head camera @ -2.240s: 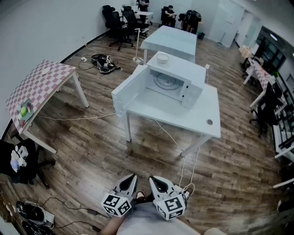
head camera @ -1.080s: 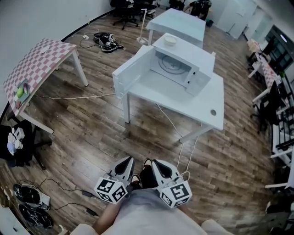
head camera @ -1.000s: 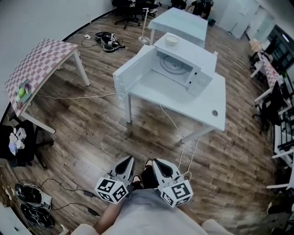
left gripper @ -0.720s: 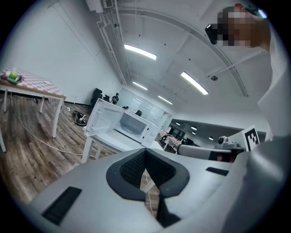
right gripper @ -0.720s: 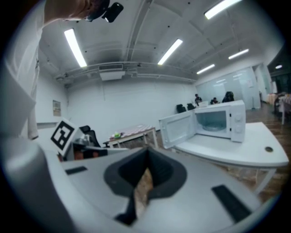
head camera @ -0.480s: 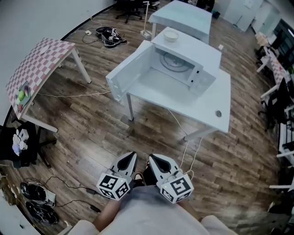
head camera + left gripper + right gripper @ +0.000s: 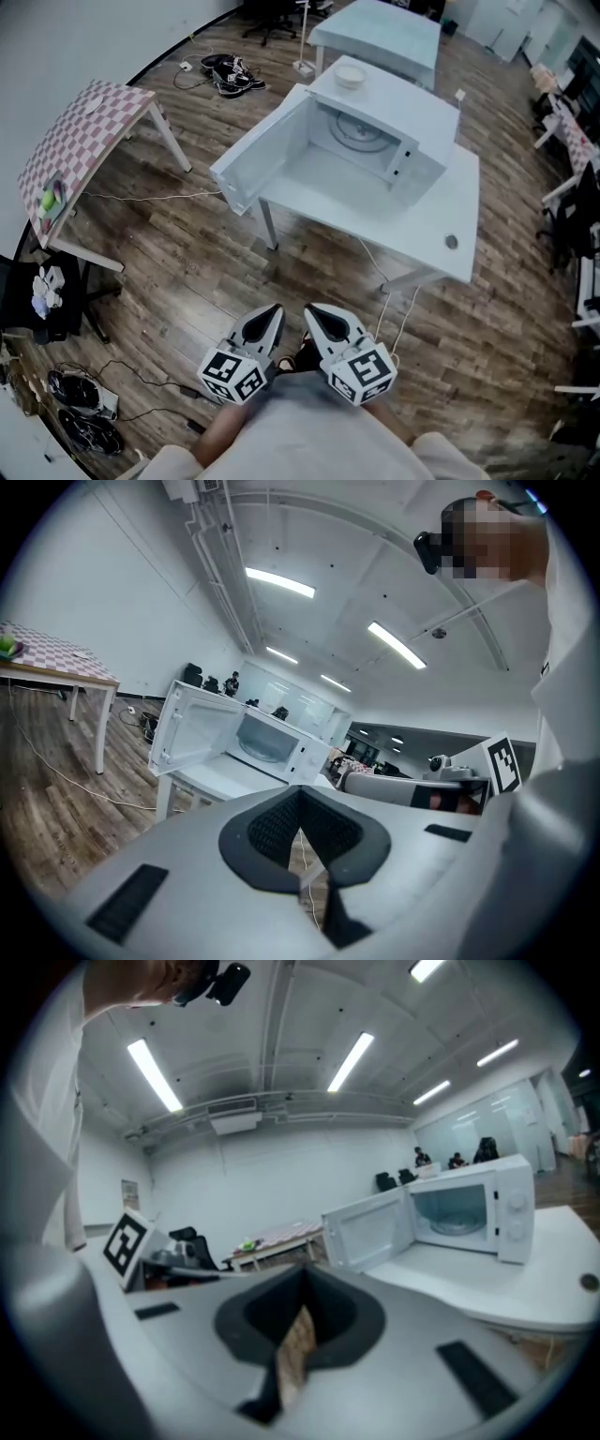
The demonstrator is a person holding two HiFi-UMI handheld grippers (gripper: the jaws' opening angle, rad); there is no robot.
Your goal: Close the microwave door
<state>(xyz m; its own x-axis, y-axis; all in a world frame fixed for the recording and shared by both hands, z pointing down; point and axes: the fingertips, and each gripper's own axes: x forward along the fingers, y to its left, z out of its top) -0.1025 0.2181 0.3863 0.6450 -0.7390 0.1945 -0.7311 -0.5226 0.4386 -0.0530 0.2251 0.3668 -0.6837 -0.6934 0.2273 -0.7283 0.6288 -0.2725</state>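
Observation:
A white microwave (image 7: 394, 141) stands on a white table (image 7: 441, 234), well ahead of me across the wood floor. Its door (image 7: 258, 155) hangs wide open to the left, showing the glass turntable inside. The left gripper view shows the microwave (image 7: 272, 744) and its open door (image 7: 192, 726) in the distance; the right gripper view shows the microwave (image 7: 469, 1208) too. My left gripper (image 7: 272, 313) and right gripper (image 7: 311, 313) sit side by side low against my body, far from the microwave. Both are shut with nothing between the jaws.
A white bowl (image 7: 351, 75) rests on top of the microwave. A pink checkered table (image 7: 84, 141) stands at the left and a second white table (image 7: 380, 23) lies beyond. A cable (image 7: 375, 272) hangs from the table to the floor; shoes and cords (image 7: 70, 398) lie at lower left.
The microwave and table have grown larger and slid slightly toward me in the head view as I walk closer. Both grippers stay shut by my body.

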